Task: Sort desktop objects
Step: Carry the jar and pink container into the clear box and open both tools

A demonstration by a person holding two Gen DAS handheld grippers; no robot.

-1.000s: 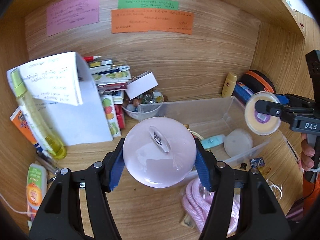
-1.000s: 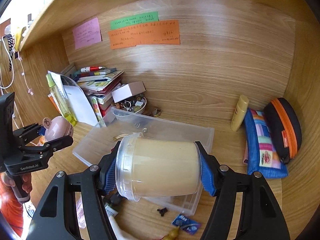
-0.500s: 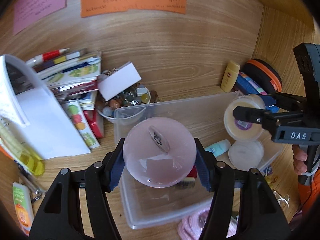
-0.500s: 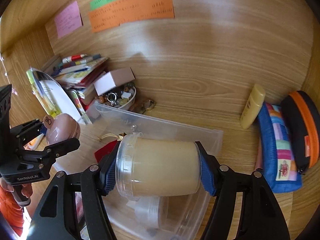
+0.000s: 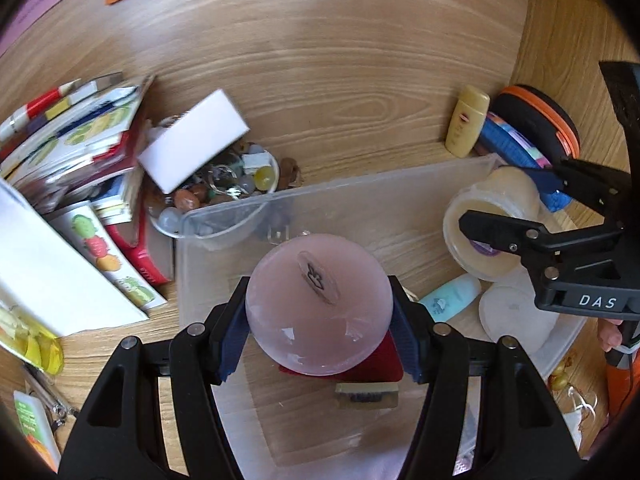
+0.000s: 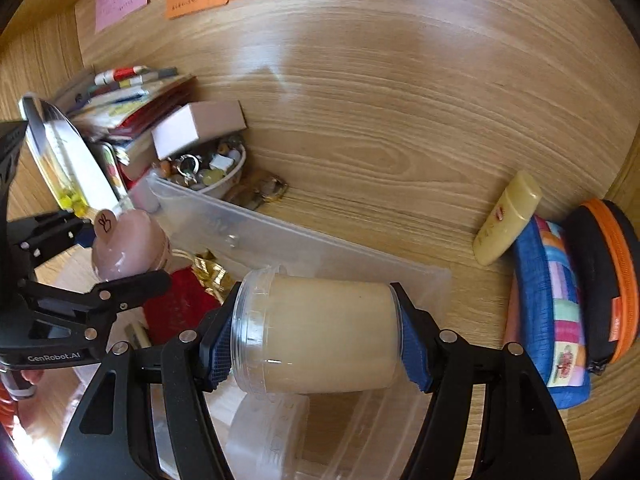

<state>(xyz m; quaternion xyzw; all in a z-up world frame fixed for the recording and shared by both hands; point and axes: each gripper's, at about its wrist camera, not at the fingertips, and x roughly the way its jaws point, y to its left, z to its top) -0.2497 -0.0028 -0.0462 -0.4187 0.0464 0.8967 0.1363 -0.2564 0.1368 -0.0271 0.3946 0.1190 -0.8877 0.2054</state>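
Note:
My left gripper (image 5: 319,334) is shut on a round pink ball-shaped container (image 5: 318,304) and holds it over the clear plastic bin (image 5: 360,188). It also shows in the right wrist view (image 6: 128,246). My right gripper (image 6: 316,344) is shut on a cream jar with a clear lid (image 6: 316,330), held sideways above the bin's right part (image 6: 304,240). The jar also shows in the left wrist view (image 5: 496,216). Inside the bin lie a red pouch (image 6: 176,304), a white round lid (image 5: 516,316) and a pale blue tube (image 5: 450,300).
A bowl of beads and trinkets (image 5: 224,192) with a white box (image 5: 194,146) on it stands behind the bin. Books (image 5: 80,148) are stacked at the left. A yellow bottle (image 5: 466,122), a colourful pouch (image 6: 552,308) and a black-orange case (image 6: 604,280) lie at the right.
Both grippers have moved forward and down over the bin with their loads. The bin now fills the lower part of both views.

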